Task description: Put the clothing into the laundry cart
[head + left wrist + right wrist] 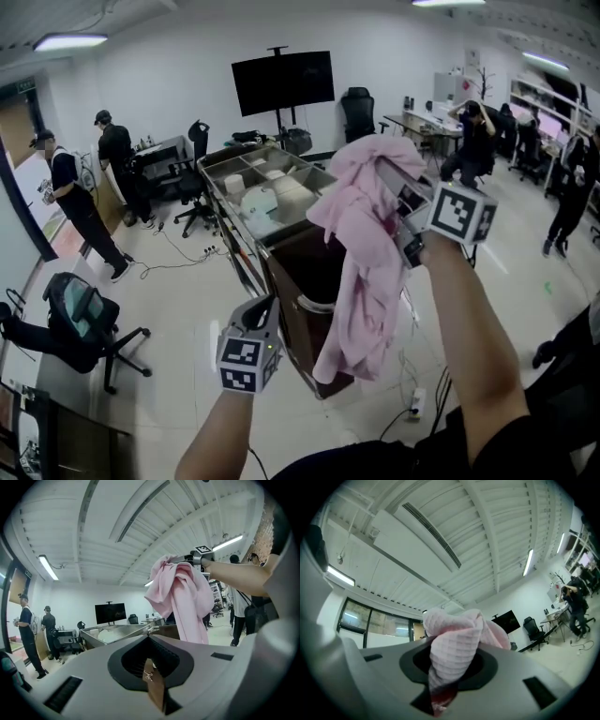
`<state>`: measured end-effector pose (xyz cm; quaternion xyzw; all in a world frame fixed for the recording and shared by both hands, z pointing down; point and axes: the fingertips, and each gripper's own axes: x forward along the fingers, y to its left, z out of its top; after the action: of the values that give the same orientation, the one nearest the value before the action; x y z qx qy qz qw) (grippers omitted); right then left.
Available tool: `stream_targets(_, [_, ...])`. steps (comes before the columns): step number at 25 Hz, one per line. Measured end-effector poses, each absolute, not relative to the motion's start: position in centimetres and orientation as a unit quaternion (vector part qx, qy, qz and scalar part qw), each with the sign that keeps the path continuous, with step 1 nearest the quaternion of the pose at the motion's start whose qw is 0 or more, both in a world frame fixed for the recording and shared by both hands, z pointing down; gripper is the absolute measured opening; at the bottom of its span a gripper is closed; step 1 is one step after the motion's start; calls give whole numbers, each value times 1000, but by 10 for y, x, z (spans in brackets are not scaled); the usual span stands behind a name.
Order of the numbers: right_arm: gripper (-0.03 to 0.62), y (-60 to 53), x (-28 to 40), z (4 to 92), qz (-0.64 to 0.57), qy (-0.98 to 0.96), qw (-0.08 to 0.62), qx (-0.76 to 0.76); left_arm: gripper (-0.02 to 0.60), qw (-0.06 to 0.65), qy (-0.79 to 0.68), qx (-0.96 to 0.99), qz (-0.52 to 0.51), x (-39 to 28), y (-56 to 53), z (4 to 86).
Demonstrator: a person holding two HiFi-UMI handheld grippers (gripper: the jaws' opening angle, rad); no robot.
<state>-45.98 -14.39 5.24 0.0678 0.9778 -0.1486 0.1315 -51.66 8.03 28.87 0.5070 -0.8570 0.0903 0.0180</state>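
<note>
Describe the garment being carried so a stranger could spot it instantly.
Find the dark-brown laundry cart topped with metal trays in the middle of the office. Hanging over its open bin, the right tool holds up a pink waffle-textured cloth garment, the only pink, dangling thing around.

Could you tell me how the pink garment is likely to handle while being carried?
Probably floppy: the pink garment hangs in loose folds from the right gripper. Likely light: one pinch carries it. Its waffle weave probably resists slipping.
</note>
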Motion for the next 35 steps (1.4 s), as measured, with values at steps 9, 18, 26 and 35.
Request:
stream_targets(9, [110, -208, -574, 119, -171, 980, 54, 84, 0, 25, -880, 468, 74, -565, 22, 282])
stream_targets(18, [112, -244, -647, 200, -157, 983, -27, 86, 0, 40, -892, 445, 66, -595, -40, 278])
stream_targets(26, [140, -248, -677, 253, -129, 983, -100, 83, 0, 45, -889, 449, 83, -612, -67, 275])
stream_targets(35, [377, -257, -649, 363, -76, 945, -304, 95, 0, 49, -879, 467, 89, -616, -87, 286])
